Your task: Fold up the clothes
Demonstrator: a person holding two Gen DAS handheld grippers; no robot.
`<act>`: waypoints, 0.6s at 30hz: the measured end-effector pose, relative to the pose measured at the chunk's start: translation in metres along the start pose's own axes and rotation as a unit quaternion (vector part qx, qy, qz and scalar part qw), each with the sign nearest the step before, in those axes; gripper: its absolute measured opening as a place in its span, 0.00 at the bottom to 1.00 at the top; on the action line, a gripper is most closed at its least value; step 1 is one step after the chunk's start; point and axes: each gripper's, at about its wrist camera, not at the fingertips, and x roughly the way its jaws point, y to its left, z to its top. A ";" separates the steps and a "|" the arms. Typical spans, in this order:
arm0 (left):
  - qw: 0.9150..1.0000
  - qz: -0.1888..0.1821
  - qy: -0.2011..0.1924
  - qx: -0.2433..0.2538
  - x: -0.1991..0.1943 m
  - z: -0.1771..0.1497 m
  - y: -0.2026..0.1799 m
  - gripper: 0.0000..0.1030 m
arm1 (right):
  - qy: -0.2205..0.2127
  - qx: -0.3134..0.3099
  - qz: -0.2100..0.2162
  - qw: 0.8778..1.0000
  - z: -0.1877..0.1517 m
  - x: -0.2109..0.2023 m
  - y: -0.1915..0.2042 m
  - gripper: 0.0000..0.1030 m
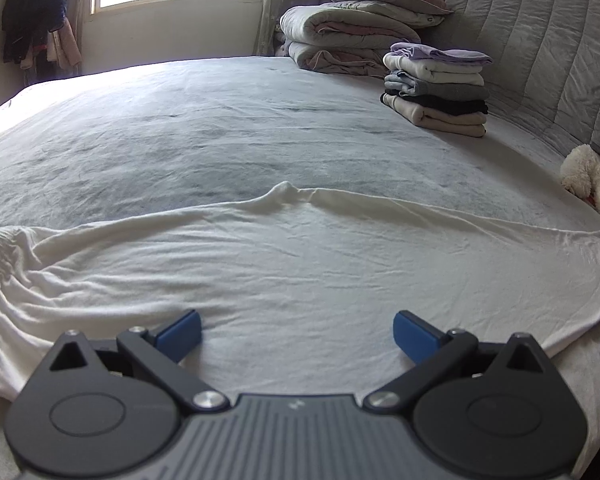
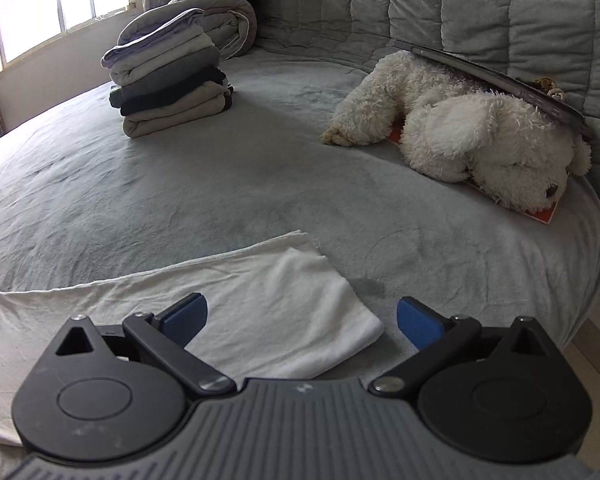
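Observation:
A white garment [image 1: 284,256] lies spread flat across the near part of the grey bed [image 1: 220,128], its elastic waistband bunched at the left. My left gripper [image 1: 297,334] hovers over its near middle, open, nothing between the blue pads. In the right wrist view the same white garment [image 2: 268,304] ends in a folded corner. My right gripper [image 2: 302,322] stands open just above that corner, holding nothing. A stack of folded clothes [image 1: 436,88] sits at the back right of the bed, and that stack [image 2: 168,76] shows at the upper left of the right wrist view.
Rolled quilts and pillows [image 1: 352,28] are piled against the padded headboard [image 1: 540,40]. A white plush dog [image 2: 472,136] lies on an orange book near the bed's right edge, a dark flat object leaning over it. Clothes hang by the window [image 1: 36,12].

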 end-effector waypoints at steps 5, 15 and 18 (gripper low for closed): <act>0.998 -0.010 -0.011 -0.056 -0.006 0.005 0.015 0.99 | 0.011 -0.007 -0.015 1.000 -0.008 0.010 0.004 0.91; 0.995 -0.025 -0.020 -0.094 -0.015 0.014 0.025 0.99 | 0.006 -0.014 0.002 1.000 -0.008 0.003 0.017 0.51; 0.994 -0.034 -0.016 -0.106 -0.016 0.016 0.030 0.99 | 0.007 -0.006 0.017 1.000 -0.006 0.001 0.020 0.18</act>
